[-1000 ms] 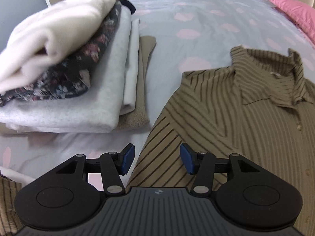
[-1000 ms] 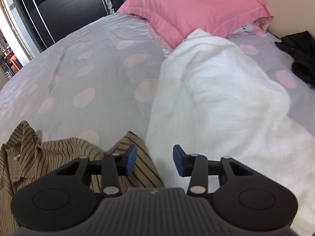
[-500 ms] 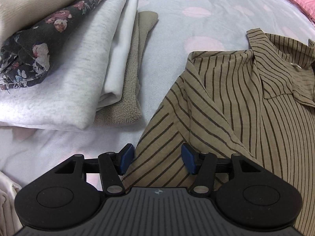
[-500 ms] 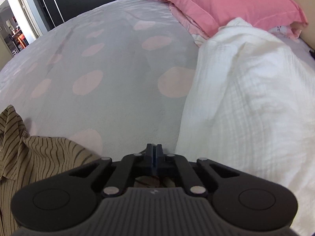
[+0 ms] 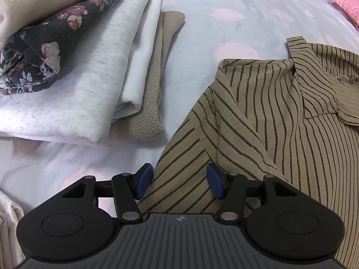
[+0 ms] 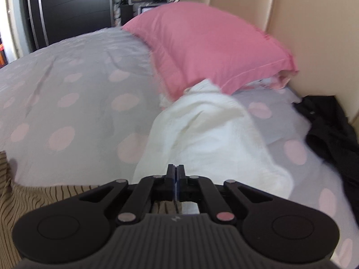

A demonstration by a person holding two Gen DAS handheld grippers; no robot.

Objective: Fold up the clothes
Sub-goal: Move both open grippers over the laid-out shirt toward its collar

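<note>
A tan shirt with dark stripes (image 5: 280, 116) lies spread on the bed, collar at the far right. My left gripper (image 5: 177, 180) is open, its blue pads on either side of the shirt's left sleeve edge, low over the fabric. My right gripper (image 6: 176, 179) is shut on the striped shirt's edge (image 6: 44, 199), which hangs beneath and to the left of the jaws, lifted above the bed.
A stack of folded clothes (image 5: 74, 67) sits left of the shirt: cream, dark floral, grey, white and beige pieces. In the right wrist view a white garment (image 6: 208, 139), a pink pillow (image 6: 208, 47) and a black garment (image 6: 332, 130) lie ahead, before a beige headboard.
My right gripper closed on the shirt's edge and has lifted and tilted up. My left gripper moved down and forward onto the sleeve edge, still open.
</note>
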